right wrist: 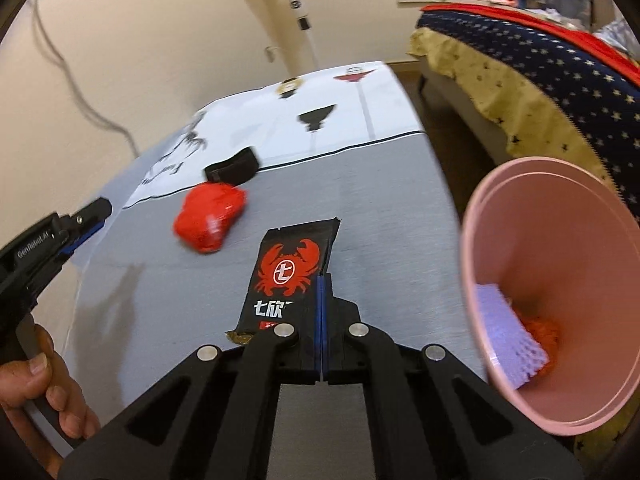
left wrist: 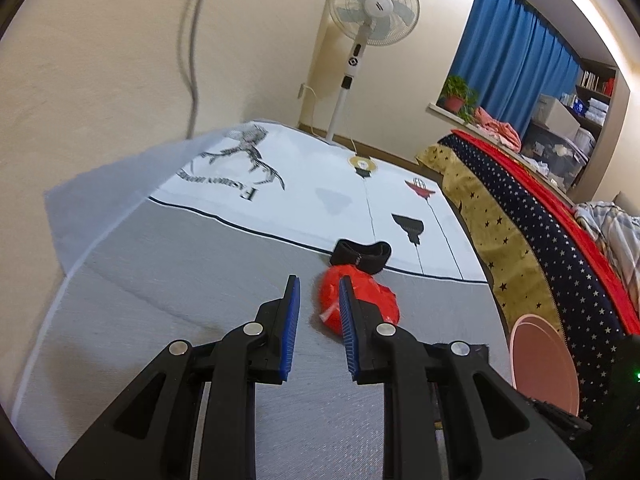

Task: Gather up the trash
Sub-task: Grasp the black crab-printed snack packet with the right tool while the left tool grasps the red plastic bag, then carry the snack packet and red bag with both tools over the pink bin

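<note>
Hovering with fingers spread, the left gripper (left wrist: pixel 319 284) faced the red crumpled bag (left wrist: pixel 360 304) on the table (left wrist: pixel 160 280); the right gripper (right wrist: pixel 322 280) pinched the black crab wrapper (right wrist: pixel 290 276) beside the pink bin (right wrist: pixel 560 240).

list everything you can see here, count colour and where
snack wrapper: 1, black with red crab, clamped in right gripper above table
crumpled bag: 1, red, on table
strap: 1, black, on table behind bag
bin: 1, pink, right of table; purple and orange trash inside
table: 1, grey-white cloth
fan: 1, white, by wall
bed: 1, starry blanket, right
plant: 1, green, windowsill
left gripper: open, near bag
right gripper: shut
</note>
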Motion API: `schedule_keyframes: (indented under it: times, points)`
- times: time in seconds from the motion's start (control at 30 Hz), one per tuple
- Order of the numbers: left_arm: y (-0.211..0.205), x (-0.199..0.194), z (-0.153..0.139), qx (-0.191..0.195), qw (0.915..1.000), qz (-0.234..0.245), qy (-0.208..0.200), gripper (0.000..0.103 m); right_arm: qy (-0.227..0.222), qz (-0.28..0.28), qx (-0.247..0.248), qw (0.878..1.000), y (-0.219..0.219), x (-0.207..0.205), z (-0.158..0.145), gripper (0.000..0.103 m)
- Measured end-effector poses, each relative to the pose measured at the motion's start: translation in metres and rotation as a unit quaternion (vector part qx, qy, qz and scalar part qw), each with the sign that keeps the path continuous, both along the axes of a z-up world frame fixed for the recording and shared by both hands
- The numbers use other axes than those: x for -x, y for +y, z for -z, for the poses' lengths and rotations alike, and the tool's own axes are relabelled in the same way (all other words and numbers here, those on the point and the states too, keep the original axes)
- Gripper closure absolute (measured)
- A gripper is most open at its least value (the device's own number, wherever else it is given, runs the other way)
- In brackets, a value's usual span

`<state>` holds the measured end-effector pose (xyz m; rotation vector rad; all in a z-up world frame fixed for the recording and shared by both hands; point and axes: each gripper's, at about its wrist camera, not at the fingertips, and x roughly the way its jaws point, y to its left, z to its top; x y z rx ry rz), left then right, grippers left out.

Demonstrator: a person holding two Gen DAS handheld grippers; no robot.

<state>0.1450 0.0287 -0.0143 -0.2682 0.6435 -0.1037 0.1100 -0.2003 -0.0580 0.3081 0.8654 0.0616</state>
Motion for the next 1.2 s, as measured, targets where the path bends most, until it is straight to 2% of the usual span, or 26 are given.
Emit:
schedule_keyframes:
  times: [0.17,0.2,0.23,0.3,0.4,0.6,0.7,0.73,0.83,1.2]
  points:
    - [-0.021,-0.016,0.012,-0.008,0.9997,0.015,0.015,0.082,0.000,0.008,0.001,1.000,-0.011,-0.002,0.002,0.103]
    - [-0.025,-0.019,0.014,-0.009,0.9997,0.017,0.018,0.074,0.000,0.008,0.001,1.000,-0.012,-0.002,0.002,0.103]
    - [-0.029,-0.023,0.017,-0.010,0.9995,0.019,0.022,0.060,0.000,0.008,0.001,1.000,-0.013,-0.003,0.002,0.103]
    - [-0.037,-0.029,0.022,-0.015,0.9992,0.019,0.031,0.041,0.001,0.009,-0.002,1.000,-0.015,-0.004,0.003,0.103]
    - [-0.045,-0.040,0.031,-0.028,0.9985,0.006,0.046,0.031,0.003,0.009,-0.006,1.000,-0.018,-0.006,0.005,0.103]
    - [-0.044,-0.054,0.047,-0.009,0.9961,-0.015,0.086,0.032,0.004,0.005,-0.009,1.000,-0.019,-0.011,0.007,0.103]
    - [-0.046,-0.058,0.054,0.002,0.9950,-0.006,0.100,0.041,0.006,0.007,-0.013,1.000,-0.021,-0.013,0.009,0.103]
    - [-0.047,-0.058,0.054,0.004,0.9950,-0.002,0.099,0.048,0.006,0.007,-0.014,1.000,-0.022,-0.014,0.009,0.103]
    - [-0.052,-0.057,0.052,0.002,0.9955,0.009,0.095,0.050,0.004,0.005,-0.013,1.000,-0.021,-0.013,0.008,0.103]
    - [-0.055,-0.034,0.025,-0.031,0.9975,0.025,0.058,0.052,-0.028,0.003,-0.005,1.000,-0.020,-0.002,-0.014,0.103]
